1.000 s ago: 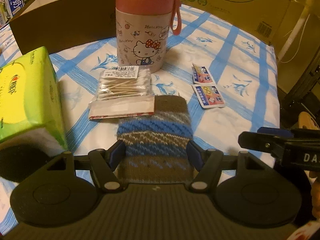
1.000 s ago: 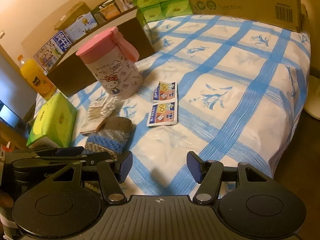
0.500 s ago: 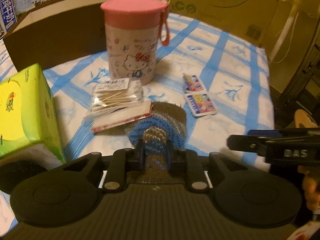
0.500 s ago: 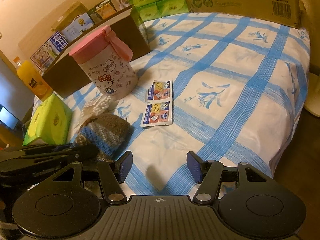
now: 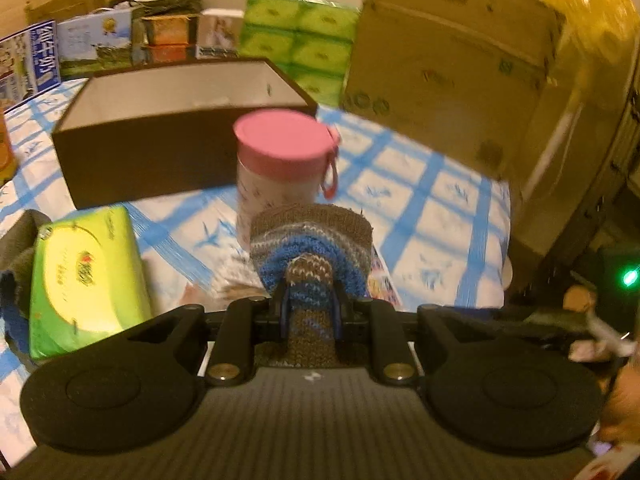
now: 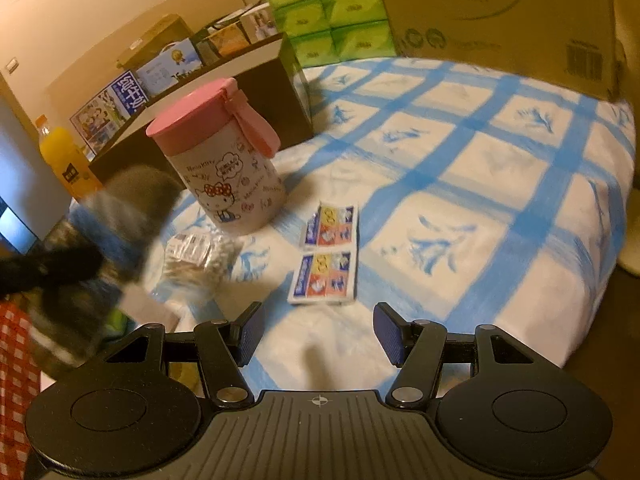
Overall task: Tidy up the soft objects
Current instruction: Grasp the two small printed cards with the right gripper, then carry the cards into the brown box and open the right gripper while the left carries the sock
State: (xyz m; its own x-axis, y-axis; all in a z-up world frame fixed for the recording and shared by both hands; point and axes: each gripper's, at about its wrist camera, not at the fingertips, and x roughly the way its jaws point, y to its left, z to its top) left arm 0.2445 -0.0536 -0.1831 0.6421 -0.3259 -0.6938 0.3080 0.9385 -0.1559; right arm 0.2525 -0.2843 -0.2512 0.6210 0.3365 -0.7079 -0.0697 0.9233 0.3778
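Observation:
My left gripper [image 5: 310,312] is shut on a brown and blue striped knitted sock [image 5: 312,240] and holds it lifted off the blue-checked cloth [image 5: 424,216]. The sock also shows blurred at the left of the right wrist view [image 6: 116,216]. A dark open box [image 5: 168,128] stands behind, its inside pale. My right gripper [image 6: 316,338] is open and empty, low over the cloth [image 6: 480,184], near two small packets [image 6: 326,256].
A pink-lidded Hello Kitty canister [image 6: 224,160] stands mid-table. A bag of cotton swabs [image 6: 196,256] lies before it. A green tissue pack [image 5: 84,276] sits at left. Cardboard box [image 5: 448,48] and stacked green tissue packs [image 5: 300,44] stand at the back. An orange juice bottle [image 6: 66,160] stands far left.
My left gripper closed on the sock and lifted it up off the cloth, clear of the cotton swab bag. My right gripper stayed open and barely moved.

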